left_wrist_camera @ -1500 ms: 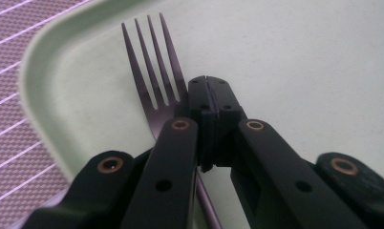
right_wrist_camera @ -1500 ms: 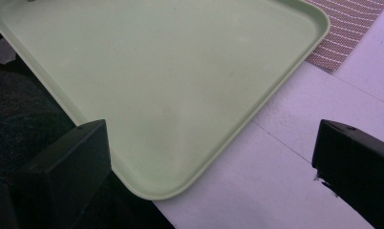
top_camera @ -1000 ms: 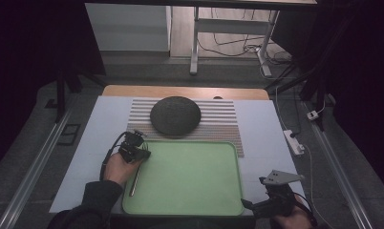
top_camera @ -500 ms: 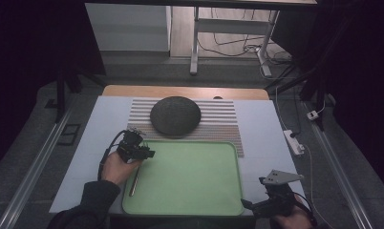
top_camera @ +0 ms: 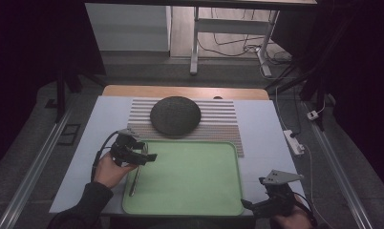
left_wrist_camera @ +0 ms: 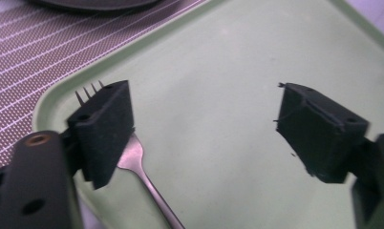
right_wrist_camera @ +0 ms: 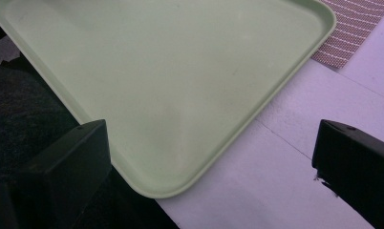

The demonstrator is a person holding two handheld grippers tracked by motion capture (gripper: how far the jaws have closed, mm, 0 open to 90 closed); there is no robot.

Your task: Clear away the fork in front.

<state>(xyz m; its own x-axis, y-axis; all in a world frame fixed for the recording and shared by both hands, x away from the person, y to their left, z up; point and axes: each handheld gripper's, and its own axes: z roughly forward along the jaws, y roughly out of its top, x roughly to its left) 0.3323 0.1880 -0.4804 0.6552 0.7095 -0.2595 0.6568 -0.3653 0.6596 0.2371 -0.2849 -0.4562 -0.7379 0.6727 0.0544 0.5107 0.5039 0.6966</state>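
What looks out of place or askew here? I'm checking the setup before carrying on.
Nothing much stands out. The fork lies flat along the left edge of the green tray, beside the open left hand-held gripper. The dark round plate sits squarely on the striped mat. Nothing is spilled or damaged.
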